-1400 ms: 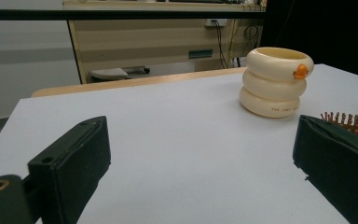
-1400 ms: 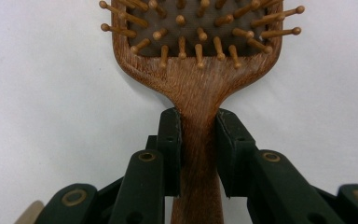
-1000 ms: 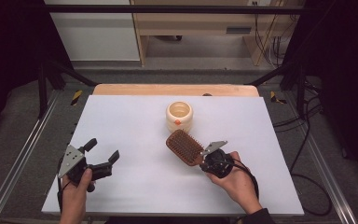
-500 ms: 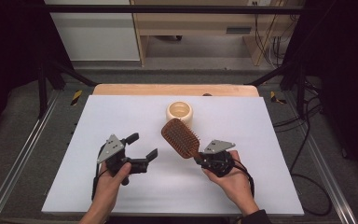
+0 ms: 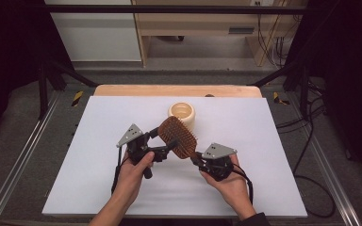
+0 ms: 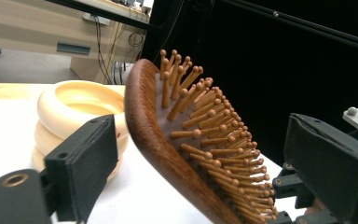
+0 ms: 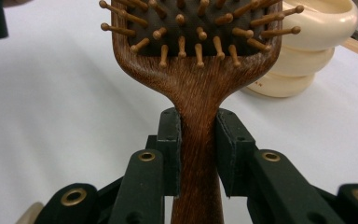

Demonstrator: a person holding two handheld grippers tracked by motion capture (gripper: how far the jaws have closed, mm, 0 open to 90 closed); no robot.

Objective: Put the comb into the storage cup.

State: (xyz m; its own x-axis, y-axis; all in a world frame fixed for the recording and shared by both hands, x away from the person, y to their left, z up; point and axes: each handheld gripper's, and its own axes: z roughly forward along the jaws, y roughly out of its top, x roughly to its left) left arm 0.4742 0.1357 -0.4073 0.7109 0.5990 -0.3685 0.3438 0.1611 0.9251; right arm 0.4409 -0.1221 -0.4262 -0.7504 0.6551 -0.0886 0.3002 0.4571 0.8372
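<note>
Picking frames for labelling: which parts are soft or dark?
High view: table evenly lit, surroundings dark, image slightly soft. Left gripper view: near jaws blurred, brush bristles sharp against black. Right gripper view: brush handle crisp, pot slightly soft and bright.

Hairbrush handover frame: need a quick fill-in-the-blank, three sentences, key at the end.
1. The right gripper is shut on the hairbrush by its ____.
2. The brush's head stands between the open jaws of the ____ gripper.
3. The cream container behind the brush stands on the ____ table.

Missing words: handle; left; white
</note>
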